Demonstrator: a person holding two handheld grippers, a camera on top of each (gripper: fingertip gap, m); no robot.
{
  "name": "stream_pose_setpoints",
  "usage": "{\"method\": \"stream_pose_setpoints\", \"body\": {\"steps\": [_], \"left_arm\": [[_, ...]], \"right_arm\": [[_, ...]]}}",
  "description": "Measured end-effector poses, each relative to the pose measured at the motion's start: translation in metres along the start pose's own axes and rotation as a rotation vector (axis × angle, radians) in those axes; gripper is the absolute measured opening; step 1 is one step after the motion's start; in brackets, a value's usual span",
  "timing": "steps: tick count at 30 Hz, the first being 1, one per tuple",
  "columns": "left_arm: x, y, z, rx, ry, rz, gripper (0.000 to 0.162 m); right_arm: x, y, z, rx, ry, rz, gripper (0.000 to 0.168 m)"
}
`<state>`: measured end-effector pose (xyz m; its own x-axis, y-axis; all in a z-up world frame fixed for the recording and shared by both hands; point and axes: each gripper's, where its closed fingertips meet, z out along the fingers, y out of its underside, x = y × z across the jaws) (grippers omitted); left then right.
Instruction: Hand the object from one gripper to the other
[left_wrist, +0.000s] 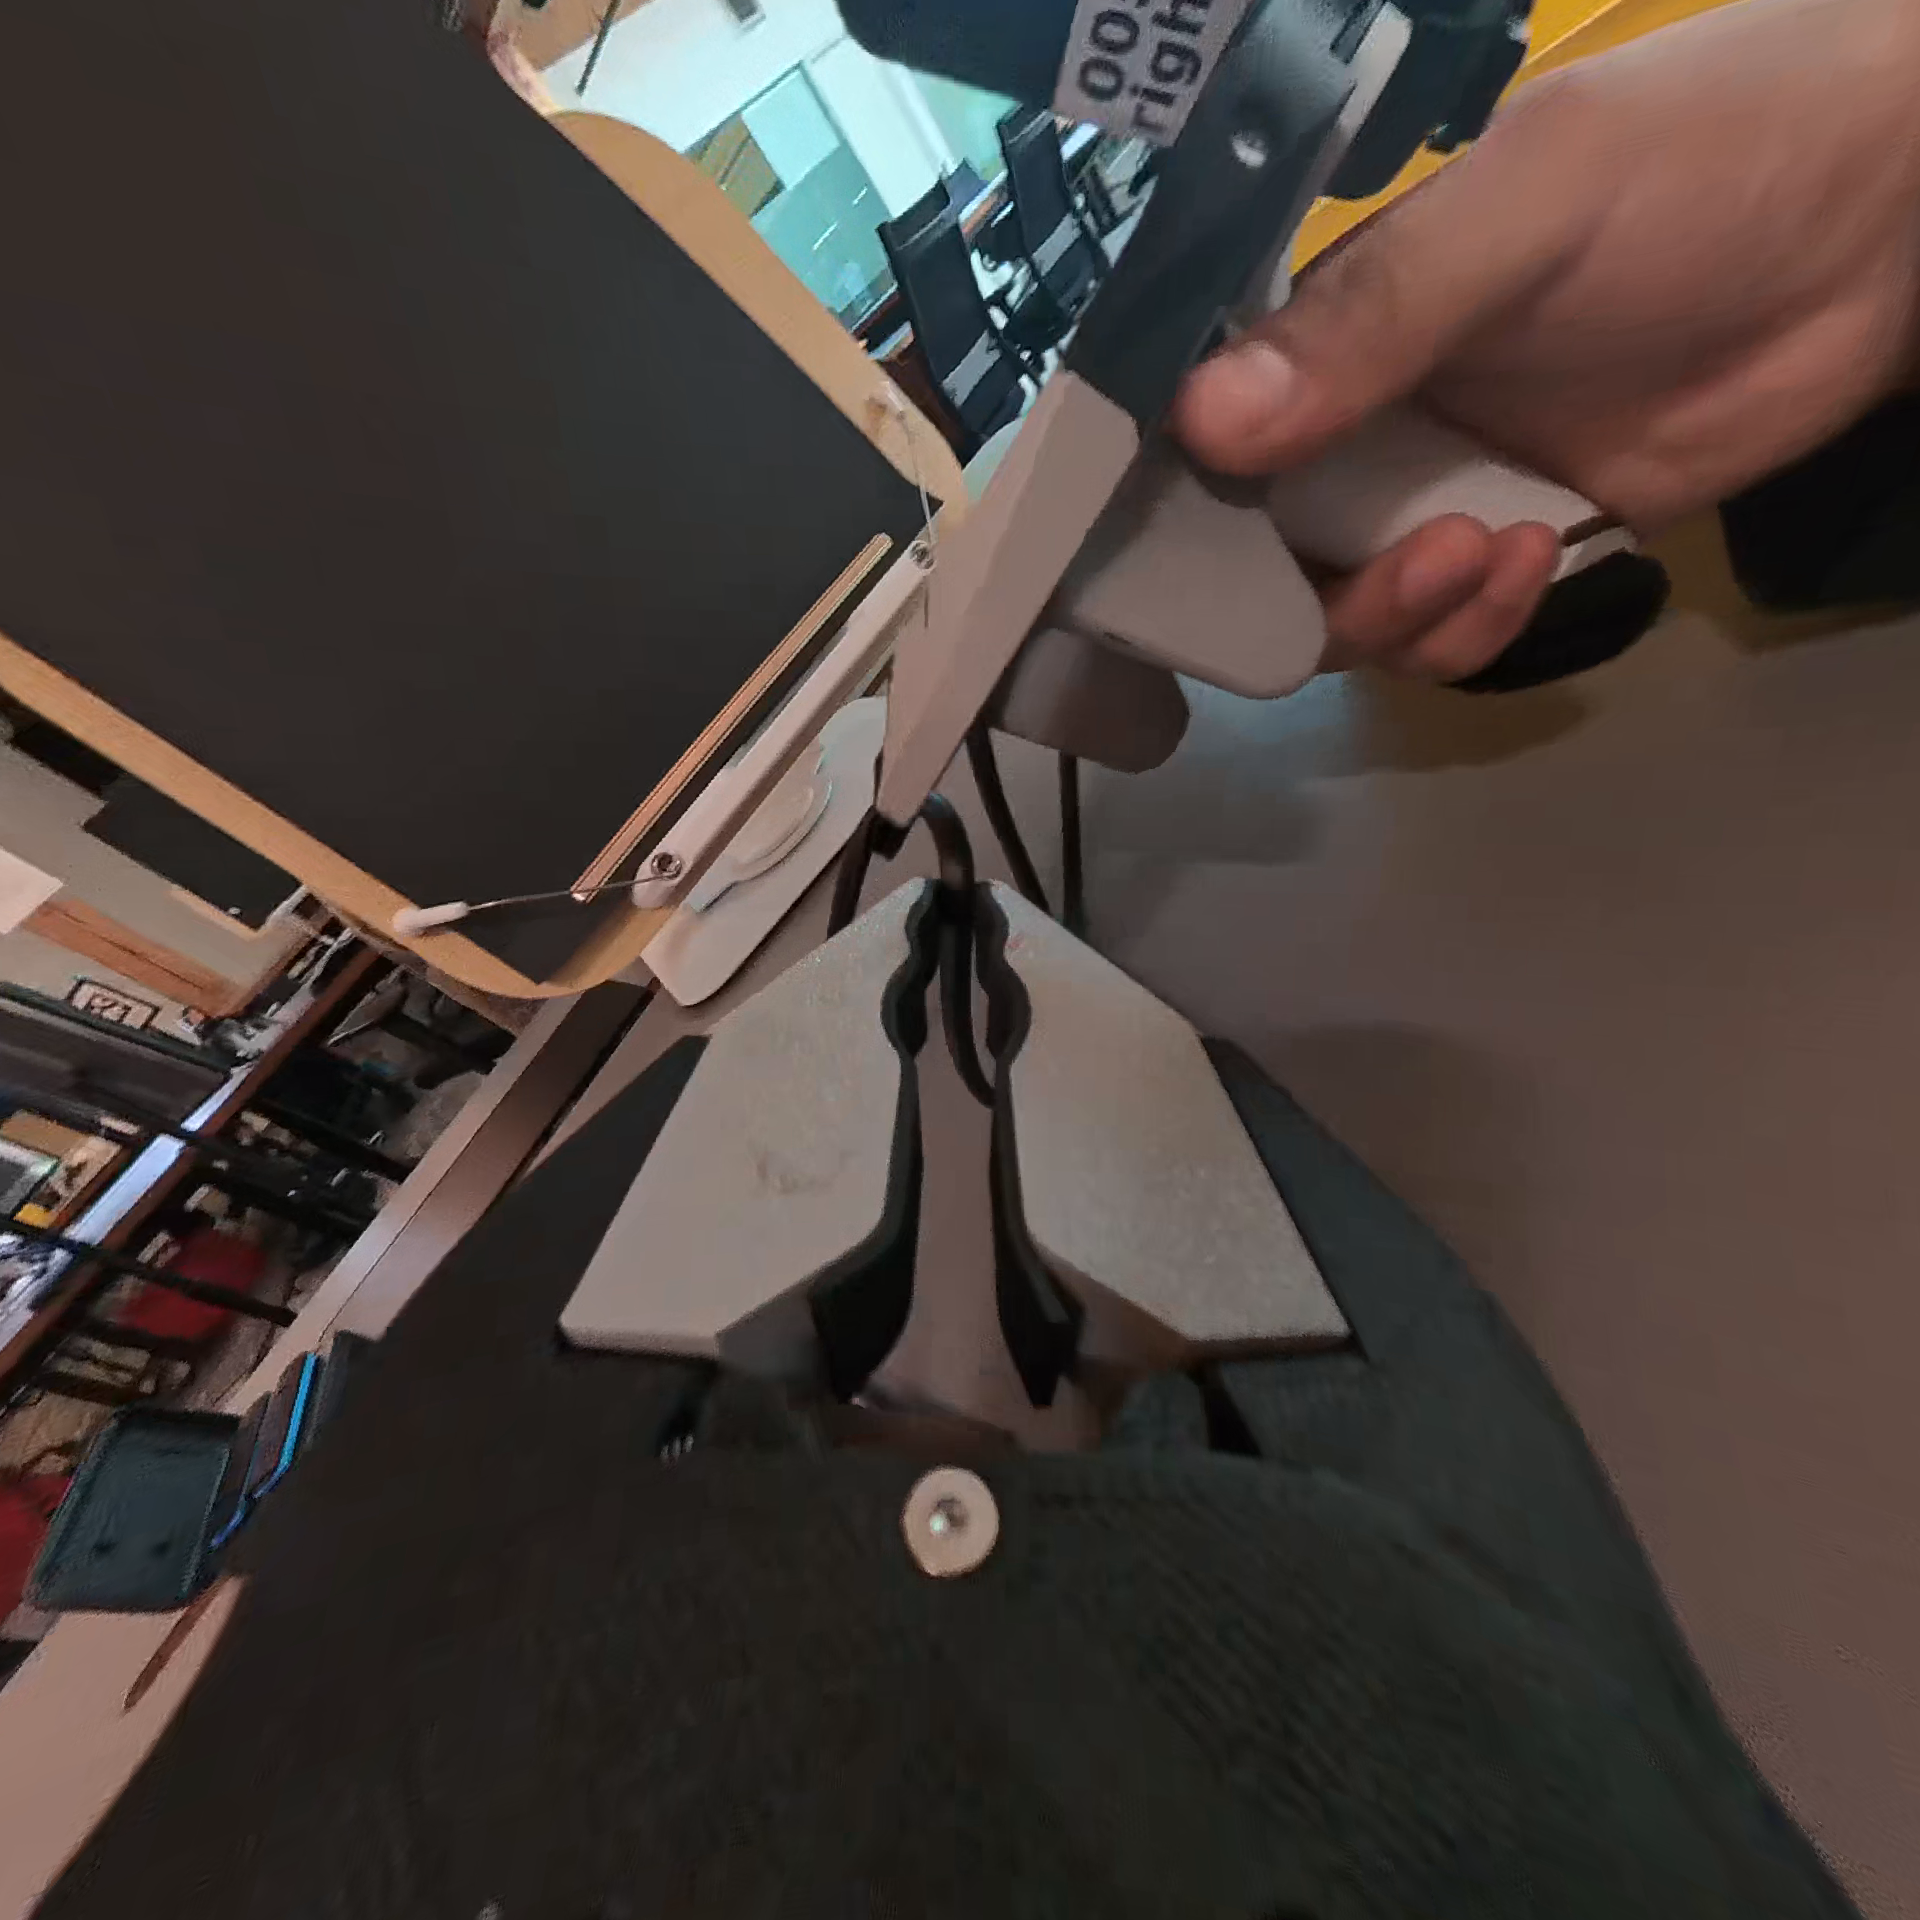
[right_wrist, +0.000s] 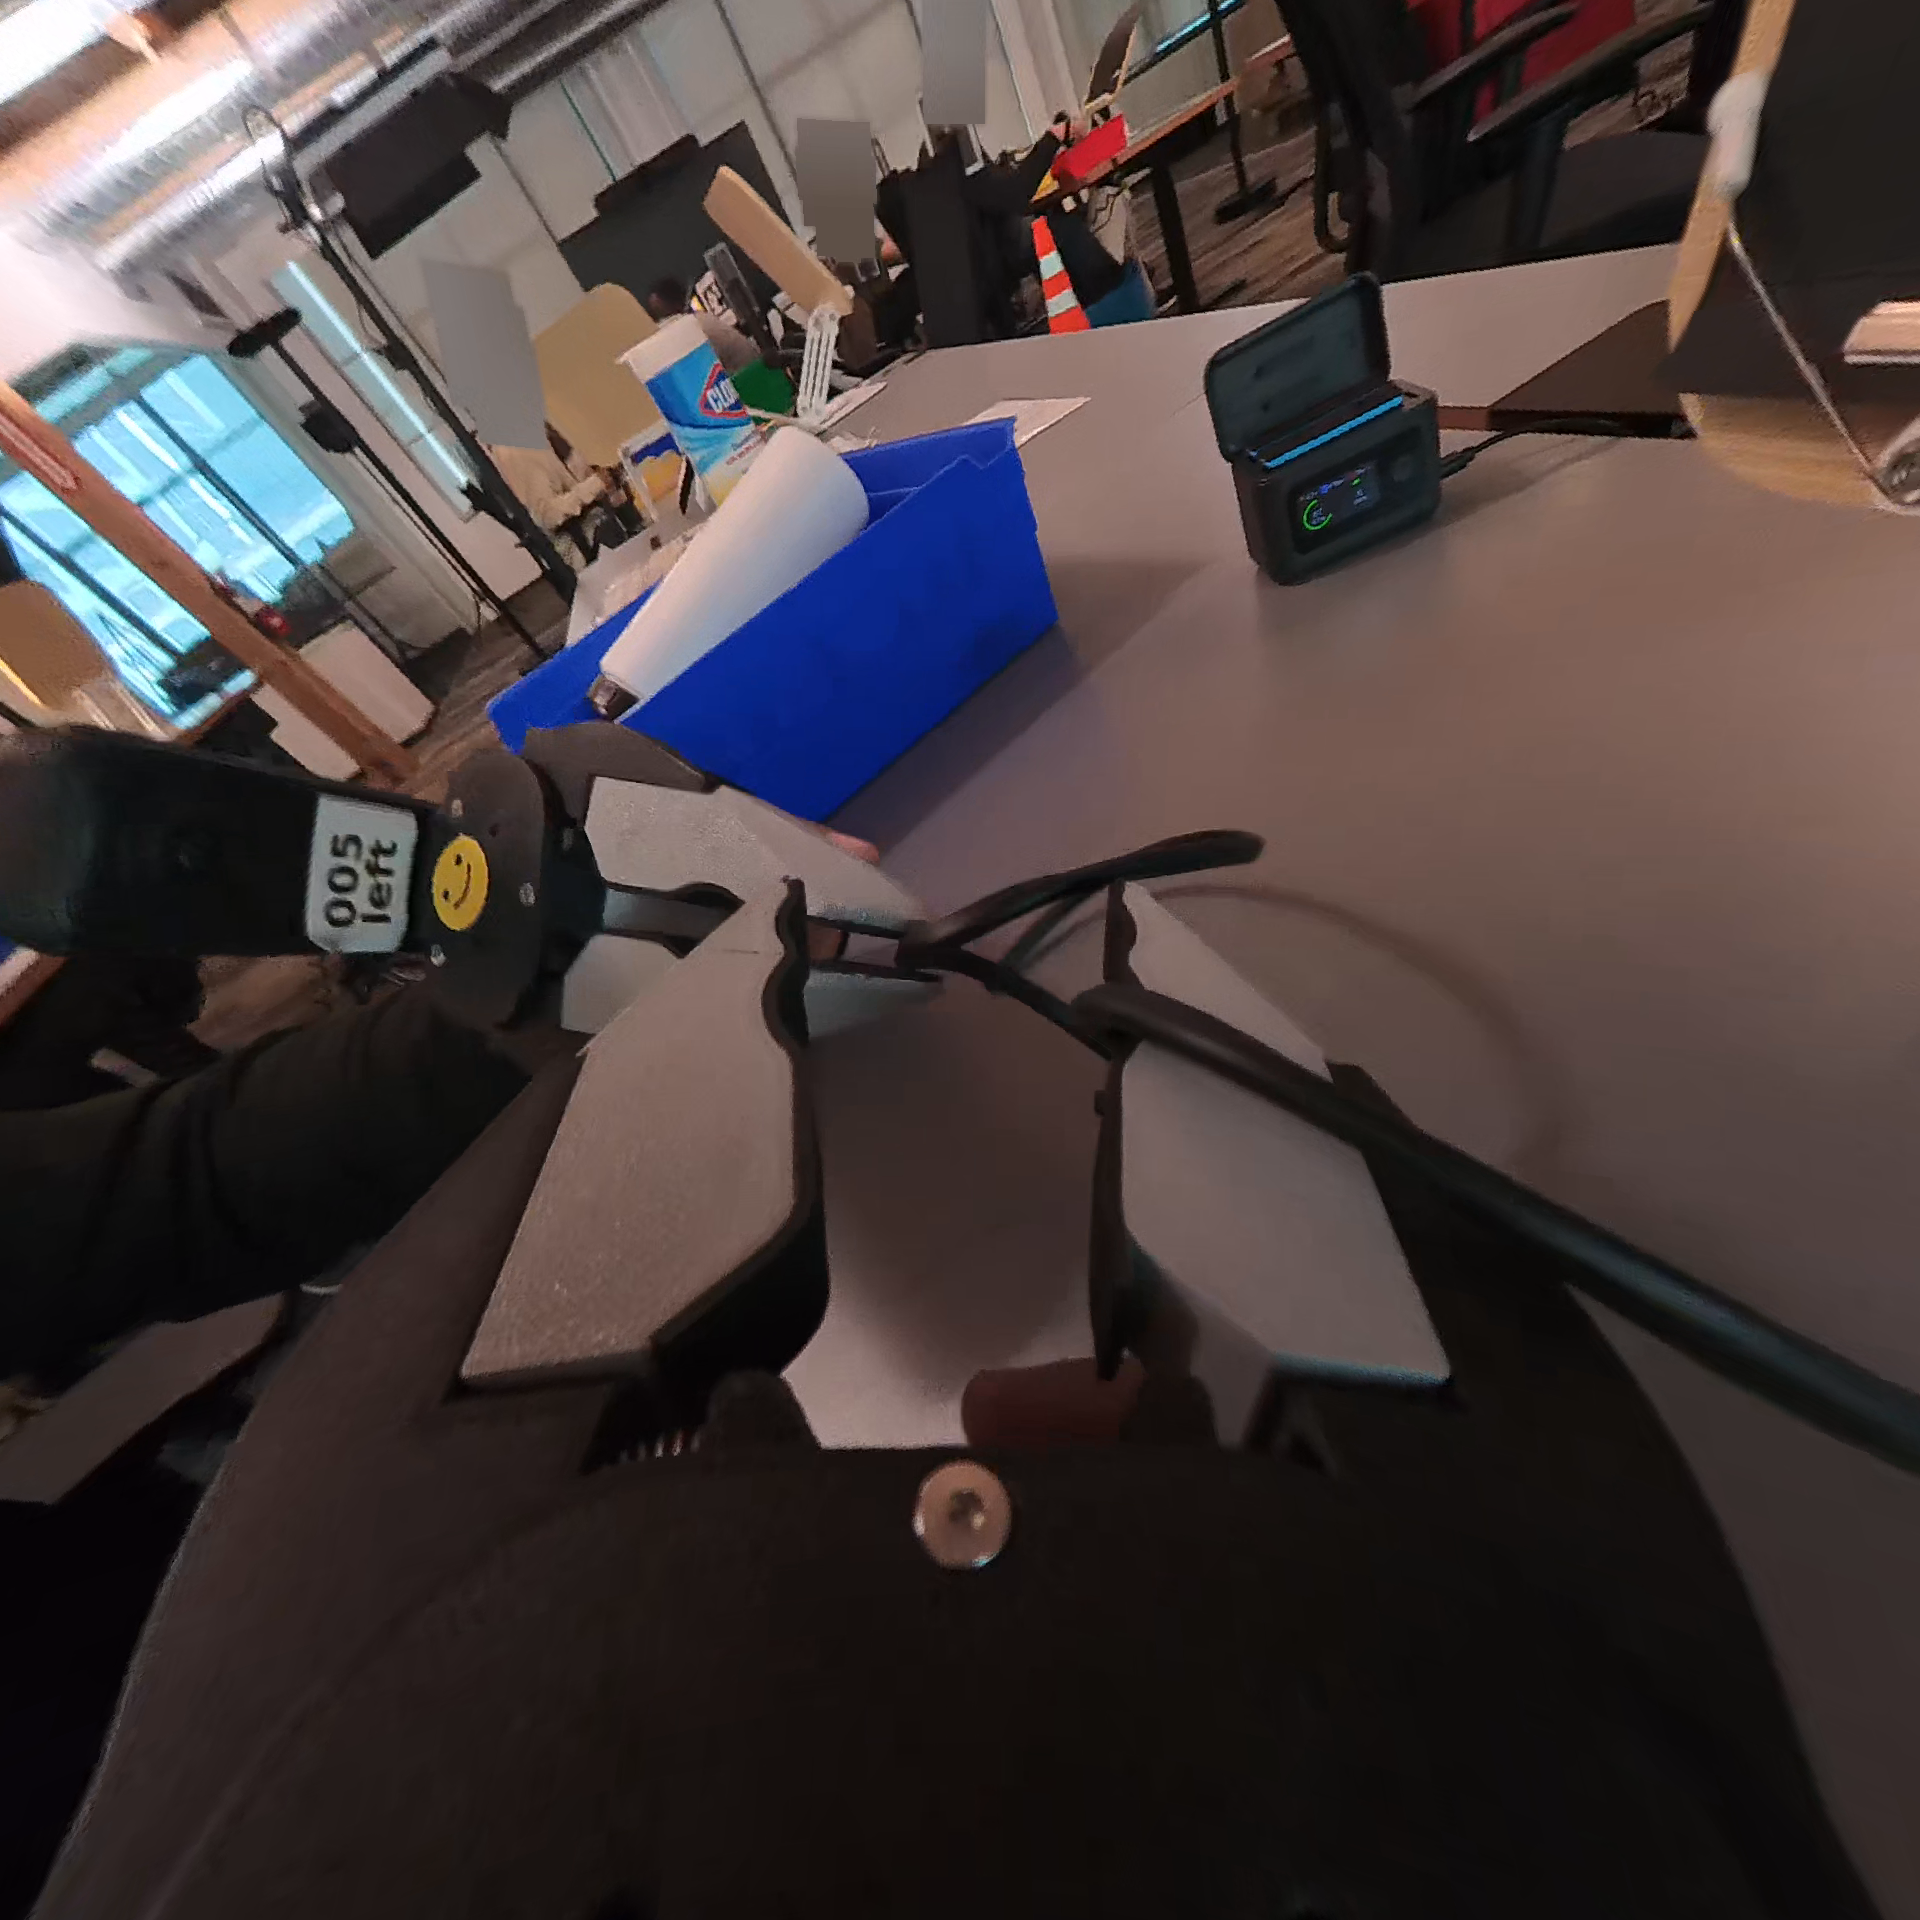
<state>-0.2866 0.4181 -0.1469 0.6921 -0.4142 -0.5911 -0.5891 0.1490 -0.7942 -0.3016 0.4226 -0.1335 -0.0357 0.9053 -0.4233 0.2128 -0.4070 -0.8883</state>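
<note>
The object is a black cable (left_wrist: 961, 1049). My left gripper (left_wrist: 956, 909) is shut on a loop of it at the fingertips. One finger (left_wrist: 997, 603) of the right gripper comes down from above, its tip just over the left gripper's tips. In the right wrist view my right gripper (right_wrist: 951, 935) is open, jaws wide apart. The left gripper (right_wrist: 883, 940) reaches in from the left to a spot between those jaws, holding the cable (right_wrist: 1455, 1174). The cable runs past the right finger (right_wrist: 1236, 1195) and off to the lower right. Both grippers are just above the grey table (right_wrist: 1507, 810).
A blue bin (right_wrist: 883, 665) with a white roll (right_wrist: 748, 551) stands behind the grippers. A black charger case (right_wrist: 1340, 478) with its lid open sits farther back. A black panel with a wooden rim (left_wrist: 416, 416) stands at the left. A hand (left_wrist: 1610, 291) holds the right gripper. Less than 4 cm separates the two grippers' tips. Both grippers' tips are roughly 30 cm from the black charger case (right_wrist: 1340, 478).
</note>
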Motion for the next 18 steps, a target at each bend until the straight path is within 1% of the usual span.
{"method": "stream_pose_setpoints", "body": {"steps": [1, 4, 6, 8, 11, 14, 17, 18], "left_arm": [[0.001, -0.002, -0.001, 0.016, 0.014, -0.012, 0.004], [0.002, -0.008, -0.009, 0.057, 0.066, -0.029, 0.004], [0.009, -0.012, -0.014, 0.091, 0.12, -0.017, 0.004], [0.01, -0.012, -0.017, 0.096, 0.155, -0.03, 0.004], [0.014, -0.019, -0.026, 0.152, 0.258, -0.148, 0.003], [0.011, -0.025, -0.029, 0.187, 0.283, -0.221, 0.003], [0.012, -0.032, -0.03, 0.22, 0.3, -0.272, 0.003], [0.009, -0.034, -0.03, 0.234, 0.291, -0.298, 0.004]], "right_arm": [[0.0, 0.001, 0.0, -0.016, 0.019, -0.039, 0.055], [0.006, 0.006, -0.004, -0.085, 0.116, -0.218, 0.069], [0.0, 0.009, -0.008, -0.118, 0.1, -0.293, 0.067], [-0.002, 0.014, -0.012, -0.154, 0.096, -0.364, 0.07], [-0.02, 0.023, -0.015, -0.186, 0.005, -0.456, 0.061], [-0.025, 0.034, -0.01, -0.227, 0.003, -0.537, 0.054], [-0.022, 0.048, 0.0, -0.294, 0.031, -0.58, 0.039], [-0.021, 0.054, 0.003, -0.325, 0.037, -0.587, 0.031]]}}
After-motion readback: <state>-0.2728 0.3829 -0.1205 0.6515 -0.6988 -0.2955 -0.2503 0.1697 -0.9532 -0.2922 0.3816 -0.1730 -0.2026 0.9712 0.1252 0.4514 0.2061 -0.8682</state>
